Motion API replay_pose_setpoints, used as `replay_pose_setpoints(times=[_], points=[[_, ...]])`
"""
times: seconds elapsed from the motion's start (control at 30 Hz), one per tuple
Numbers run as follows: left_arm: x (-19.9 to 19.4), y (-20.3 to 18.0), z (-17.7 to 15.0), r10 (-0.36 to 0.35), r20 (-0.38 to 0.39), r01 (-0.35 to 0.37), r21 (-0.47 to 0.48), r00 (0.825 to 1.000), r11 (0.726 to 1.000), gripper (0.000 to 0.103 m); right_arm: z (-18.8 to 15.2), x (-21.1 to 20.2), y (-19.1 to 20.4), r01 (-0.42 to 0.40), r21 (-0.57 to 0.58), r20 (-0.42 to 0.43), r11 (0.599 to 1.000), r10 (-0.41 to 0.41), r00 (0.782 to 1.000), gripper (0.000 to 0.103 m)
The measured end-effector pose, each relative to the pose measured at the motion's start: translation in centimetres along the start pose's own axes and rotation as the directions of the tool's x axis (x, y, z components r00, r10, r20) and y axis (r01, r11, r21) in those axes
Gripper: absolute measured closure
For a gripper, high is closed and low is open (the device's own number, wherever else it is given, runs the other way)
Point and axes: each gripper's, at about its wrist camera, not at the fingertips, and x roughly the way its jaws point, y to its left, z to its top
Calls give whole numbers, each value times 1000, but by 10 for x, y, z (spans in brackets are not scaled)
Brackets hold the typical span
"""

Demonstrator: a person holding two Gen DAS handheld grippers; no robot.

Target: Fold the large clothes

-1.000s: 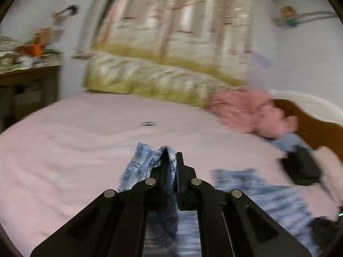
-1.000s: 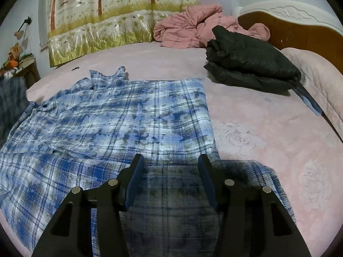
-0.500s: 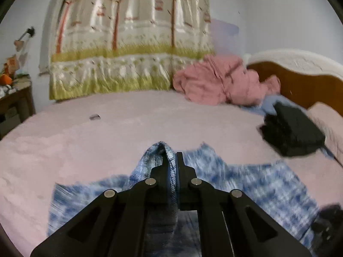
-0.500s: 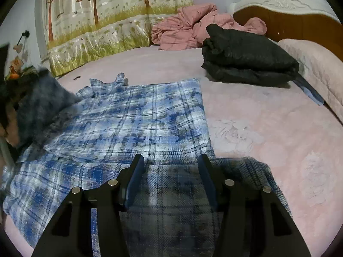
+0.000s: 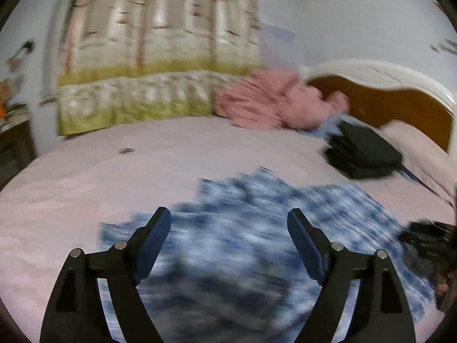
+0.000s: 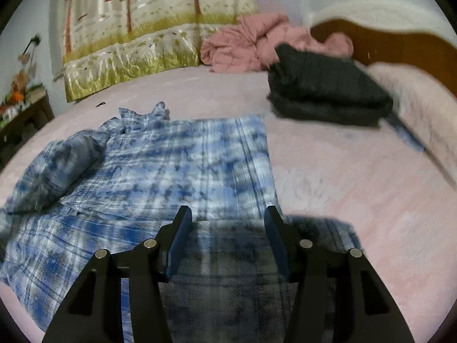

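The plaid shirt (image 6: 160,171) is spread on the bed (image 6: 342,177), blurred in the left view. The left gripper (image 5: 228,223) is opening, nothing gripped. The right gripper (image 6: 227,223) is held half open above its shadowed hem, contact unclear.

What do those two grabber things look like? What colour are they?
Both look alike. The left gripper and the right gripper each have a black, angular frame with triangular cut-outs, small round silver bolts at the joints, and two flat fingers faced with dark blue pads. No cables or sleeves show.
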Motion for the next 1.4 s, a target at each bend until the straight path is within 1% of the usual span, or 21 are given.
replay_pose_setpoints(times=[0.07,0.17,0.23,0.3,0.33,0.37,0.4,0.43,0.47,0.53,0.6,0.63,0.7,0.97,1.0,1.03,1.07,1.17,1.27,1.33,1.4], points=[[3,34,4,75,-16,-75,-62,997,995,21,12,-16,11,-70,-9,35,998,70,997,48],[14,82,2,157,-69,-165,-138,985,977,21,41,-32,39,-217,-28,41,976,218,975,48],[19,111,-7,198,-92,-212,-182,976,960,21,63,-37,77,-236,-129,46,963,243,969,48],[27,132,-21,193,-117,-215,-227,974,950,22,75,-33,115,-260,-211,22,942,271,962,48],[33,139,-27,185,-128,-210,-222,974,952,27,79,-27,137,-297,-242,-6,924,305,952,48],[41,145,-31,214,-156,-242,-193,964,951,32,81,-17,162,-345,-265,-48,900,345,937,48],[46,151,-35,242,-183,-276,-193,953,942,43,80,-9,182,-376,-281,-82,883,368,926,48],[49,160,-38,211,-203,-257,-241,956,936,45,77,1,203,-404,-299,-118,865,386,915,49],[50,167,-41,172,-210,-228,-281,962,932,45,72,11,225,-431,-321,-157,843,402,902,50],[50,171,-44,172,-218,-234,-299,961,925,47,55,30,263,-475,-354,-231,806,417,879,51],[48,169,-45,175,-211,-232,-291,962,928,47,37,42,285,-483,-382,-285,788,397,873,51],[46,166,-45,180,-205,-235,-286,962,929,47,30,47,294,-479,-409,-306,777,378,874,51],[43,163,-45,190,-193,-239,-270,963,933,47,17,50,305,-440,-461,-303,771,329,894,51],[43,153,-40,199,-177,-237,-228,964,944,47,16,64,305,-311,-514,-286,799,182,941,52],[43,153,-39,183,-175,-221,-230,968,948,47,17,63,302,-311,-509,-280,803,187,942,58],[41,155,-40,163,-172,-201,-239,972,950,47,21,62,298,-306,-491,-271,815,191,943,84],[40,158,-40,144,-166,-184,-256,976,949,47,25,61,294,-285,-479,-250,830,182,951,95],[42,164,-42,133,-174,-180,-289,976,940,47,47,36,262,-205,-436,-86,876,186,979,95],[47,156,-41,127,-185,-173,-259,974,950,48,75,7,215,-113,-352,60,929,143,988,96],[50,147,-41,104,-188,-146,-227,977,963,64,91,-1,180,-79,-272,92,959,107,990,95],[57,139,-42,69,-212,-115,-210,975,971,66,105,2,142,-36,-180,105,983,56,993,95]])
